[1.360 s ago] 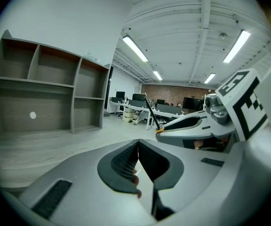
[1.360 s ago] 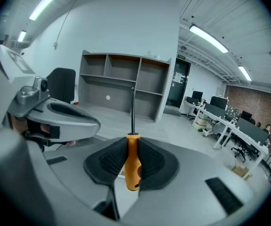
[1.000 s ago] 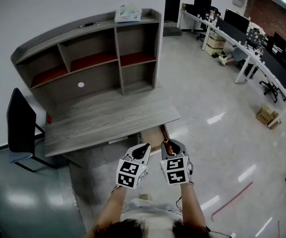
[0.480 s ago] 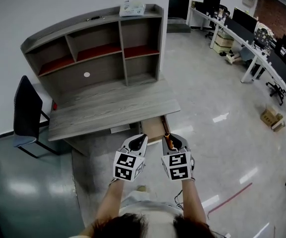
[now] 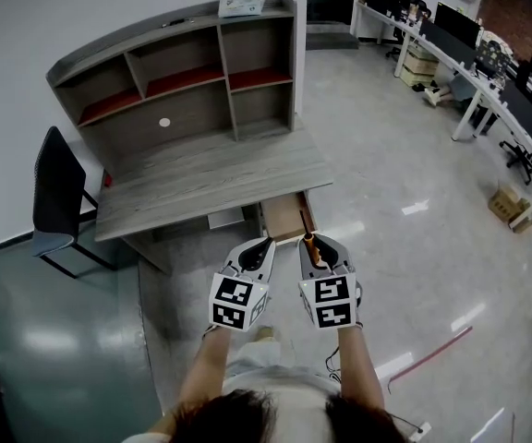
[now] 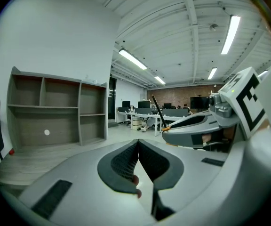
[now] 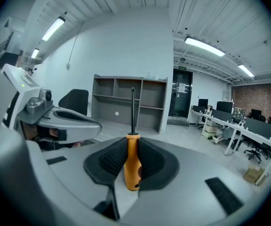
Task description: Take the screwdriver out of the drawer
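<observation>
My right gripper (image 5: 316, 253) is shut on the orange handle of the screwdriver (image 7: 131, 160), whose black shaft points straight up in the right gripper view. In the head view the screwdriver (image 5: 308, 246) sits just in front of the open drawer (image 5: 286, 216) under the desk's front edge. My left gripper (image 5: 259, 254) hangs beside the right one, jaws pressed together with nothing between them (image 6: 138, 159). Both are held in the air above the floor, a little short of the drawer.
A grey wooden desk (image 5: 206, 178) with a shelf hutch (image 5: 178, 72) stands against the wall; a white box (image 5: 241, 4) lies on top. A black chair (image 5: 58, 201) is at the desk's left. Office desks with monitors (image 5: 451, 49) line the far right.
Both grippers, with the screwdriver in the right one, have drawn slightly back from the desk; the head view has shifted so the desk sits higher and farther left.
</observation>
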Available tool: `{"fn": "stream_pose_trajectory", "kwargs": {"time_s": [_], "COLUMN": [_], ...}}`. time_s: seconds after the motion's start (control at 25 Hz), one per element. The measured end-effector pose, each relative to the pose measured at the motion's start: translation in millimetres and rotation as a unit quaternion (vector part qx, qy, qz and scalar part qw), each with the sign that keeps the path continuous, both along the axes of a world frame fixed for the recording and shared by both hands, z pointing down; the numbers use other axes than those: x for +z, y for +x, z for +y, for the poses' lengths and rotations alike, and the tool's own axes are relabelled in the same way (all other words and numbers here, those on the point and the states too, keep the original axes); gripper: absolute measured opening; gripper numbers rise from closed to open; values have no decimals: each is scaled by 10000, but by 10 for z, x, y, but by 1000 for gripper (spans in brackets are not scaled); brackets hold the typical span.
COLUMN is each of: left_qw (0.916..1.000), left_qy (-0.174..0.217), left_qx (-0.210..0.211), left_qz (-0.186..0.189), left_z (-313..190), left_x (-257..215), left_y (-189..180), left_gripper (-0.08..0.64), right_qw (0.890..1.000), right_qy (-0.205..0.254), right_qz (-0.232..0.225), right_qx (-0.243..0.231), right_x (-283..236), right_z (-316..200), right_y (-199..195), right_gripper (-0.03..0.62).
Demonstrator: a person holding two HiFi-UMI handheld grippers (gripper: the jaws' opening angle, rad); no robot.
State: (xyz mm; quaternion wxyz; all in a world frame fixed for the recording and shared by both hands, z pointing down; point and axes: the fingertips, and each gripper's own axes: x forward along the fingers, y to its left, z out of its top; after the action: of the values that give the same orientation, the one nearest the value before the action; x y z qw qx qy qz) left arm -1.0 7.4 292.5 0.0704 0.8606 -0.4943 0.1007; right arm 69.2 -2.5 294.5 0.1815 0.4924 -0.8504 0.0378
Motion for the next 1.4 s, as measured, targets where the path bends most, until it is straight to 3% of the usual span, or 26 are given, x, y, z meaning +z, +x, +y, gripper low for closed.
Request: {"fn": "stream_pose_trajectory", "kwargs": {"time_s": [0.52,1.4], "left_qw": [9994,9983], "left_qy": [302,568], "left_qx": [-134,17], "left_qz": [-59,-109], "left_z": [631,1582], "left_x": [-151,-305], "left_y": [132,434], "left_gripper": [17,17], "right_qw": [9971,9928], "right_qy": [639,1079], "right_qz": [-394,-518], "right_qx": [-88,-63], "right_x": [-254,-479], "right_z": [580,1578], "right_y": [163,438], "right_gripper": [83,83]}}
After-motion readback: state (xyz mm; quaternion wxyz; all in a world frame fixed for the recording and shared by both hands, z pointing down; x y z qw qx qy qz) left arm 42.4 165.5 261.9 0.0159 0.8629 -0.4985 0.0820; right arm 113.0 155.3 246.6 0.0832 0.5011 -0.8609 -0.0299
